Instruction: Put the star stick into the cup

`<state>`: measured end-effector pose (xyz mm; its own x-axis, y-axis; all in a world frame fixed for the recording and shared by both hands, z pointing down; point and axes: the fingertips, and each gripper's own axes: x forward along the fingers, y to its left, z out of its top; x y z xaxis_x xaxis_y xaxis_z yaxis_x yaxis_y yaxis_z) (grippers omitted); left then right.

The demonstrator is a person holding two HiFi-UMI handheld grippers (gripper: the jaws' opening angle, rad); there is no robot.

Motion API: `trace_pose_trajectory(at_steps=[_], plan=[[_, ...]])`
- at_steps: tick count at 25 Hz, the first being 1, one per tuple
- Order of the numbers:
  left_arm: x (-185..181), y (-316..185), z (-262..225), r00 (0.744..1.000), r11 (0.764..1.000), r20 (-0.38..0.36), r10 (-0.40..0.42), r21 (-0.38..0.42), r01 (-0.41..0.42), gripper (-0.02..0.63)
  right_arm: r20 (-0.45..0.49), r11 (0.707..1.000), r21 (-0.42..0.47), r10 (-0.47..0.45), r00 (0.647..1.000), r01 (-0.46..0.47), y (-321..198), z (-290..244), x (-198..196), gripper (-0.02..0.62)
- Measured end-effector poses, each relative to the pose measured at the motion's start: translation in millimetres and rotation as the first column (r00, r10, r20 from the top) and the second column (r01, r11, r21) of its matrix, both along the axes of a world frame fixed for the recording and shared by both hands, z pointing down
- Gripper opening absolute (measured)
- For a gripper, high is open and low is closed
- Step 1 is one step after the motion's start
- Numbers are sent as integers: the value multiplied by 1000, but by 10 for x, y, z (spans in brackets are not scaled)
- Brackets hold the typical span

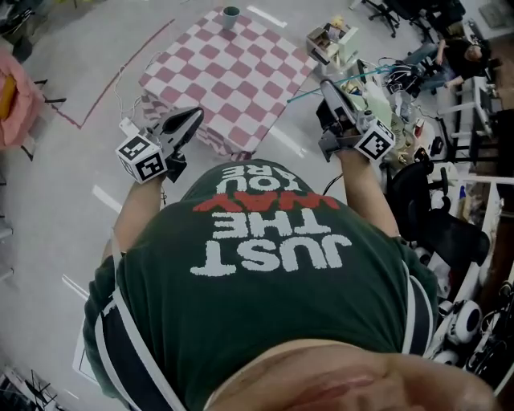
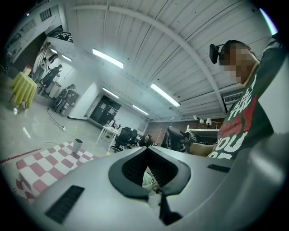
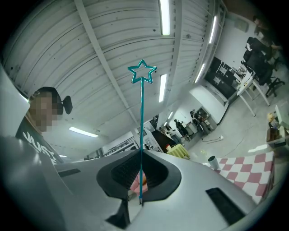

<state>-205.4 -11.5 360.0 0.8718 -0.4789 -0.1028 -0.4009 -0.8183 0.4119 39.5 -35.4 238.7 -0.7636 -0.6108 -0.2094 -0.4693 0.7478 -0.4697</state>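
Observation:
A thin teal star stick (image 3: 141,113) rises between the shut jaws of my right gripper (image 3: 141,152), its outlined star (image 3: 142,72) at the top against the ceiling. In the head view the same stick (image 1: 303,95) lies crosswise through the right gripper (image 1: 329,88), which is held up beside the table's right corner. A small grey-green cup (image 1: 231,14) stands upright at the far edge of the pink-and-white checkered table (image 1: 233,80). It also shows as the cup (image 3: 212,161) and the cup (image 2: 77,145). My left gripper (image 1: 191,119) (image 2: 147,149) is shut and empty, near the table's front left.
A person in a green printed T-shirt (image 1: 265,273) holds both grippers. Cluttered desks, cables and boxes (image 1: 337,40) stand right of the table, with office chairs (image 1: 418,16) and a seated person (image 1: 458,56) beyond. Red tape (image 1: 104,84) marks the grey floor on the left.

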Motion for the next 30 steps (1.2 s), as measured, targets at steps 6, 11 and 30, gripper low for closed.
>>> trace_pose_trajectory(at_steps=[6,11,30], plan=[[-85,-127,-23,1000,999,26,-13,-52,14,11,20,999,-24,-36,999,37,-265,-19,-167,41],[721,-799,148,995,996,76,-66,-62,71,11,51,992,-39,-117,992,119,-1093,304,567,41],[898,-2581,596,965,957,134,-224,-159,244,11,62,960,-77,-264,963,268,-3454,1006,534,41]])
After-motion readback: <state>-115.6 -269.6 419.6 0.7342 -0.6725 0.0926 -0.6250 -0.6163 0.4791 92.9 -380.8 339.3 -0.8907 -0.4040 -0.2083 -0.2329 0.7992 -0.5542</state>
